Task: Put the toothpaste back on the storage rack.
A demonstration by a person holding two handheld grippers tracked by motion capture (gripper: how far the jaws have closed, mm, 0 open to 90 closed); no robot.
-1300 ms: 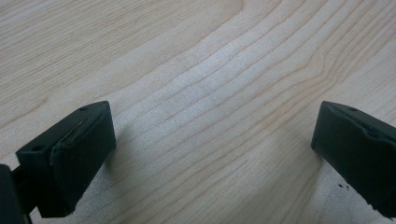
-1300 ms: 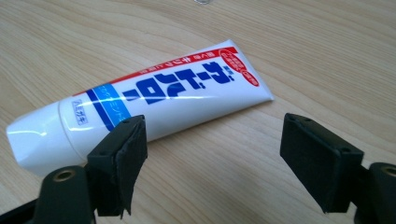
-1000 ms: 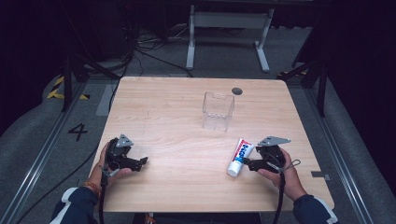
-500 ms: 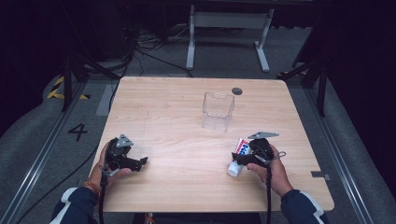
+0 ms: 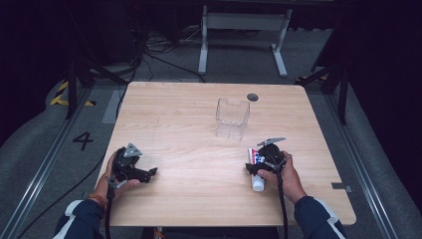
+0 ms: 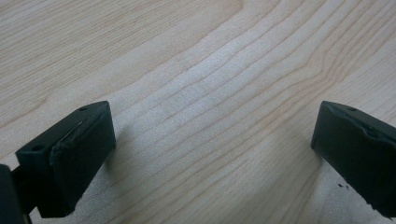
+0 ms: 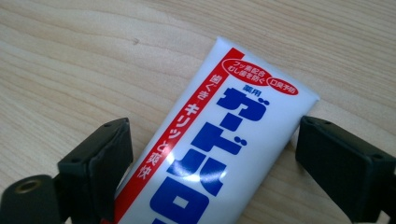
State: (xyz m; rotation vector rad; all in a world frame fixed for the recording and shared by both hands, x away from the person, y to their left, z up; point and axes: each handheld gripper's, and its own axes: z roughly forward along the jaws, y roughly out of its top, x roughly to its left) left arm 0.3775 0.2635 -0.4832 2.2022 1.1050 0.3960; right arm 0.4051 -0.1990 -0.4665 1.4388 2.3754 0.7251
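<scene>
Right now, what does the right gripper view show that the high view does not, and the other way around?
Right gripper view alone: the blue and red Japanese print on the toothpaste tube, readable, and the right gripper open, a jaw at each side of the tube. High view alone: the clear plastic container, the left gripper and both of the person's hands. Both: the tube lying on the wooden table.

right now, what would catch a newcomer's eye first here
The white toothpaste tube with bold blue and red lettering, lying on the table between the open jaws of the right gripper. Next, the clear plastic container standing mid-table beyond it.
</scene>
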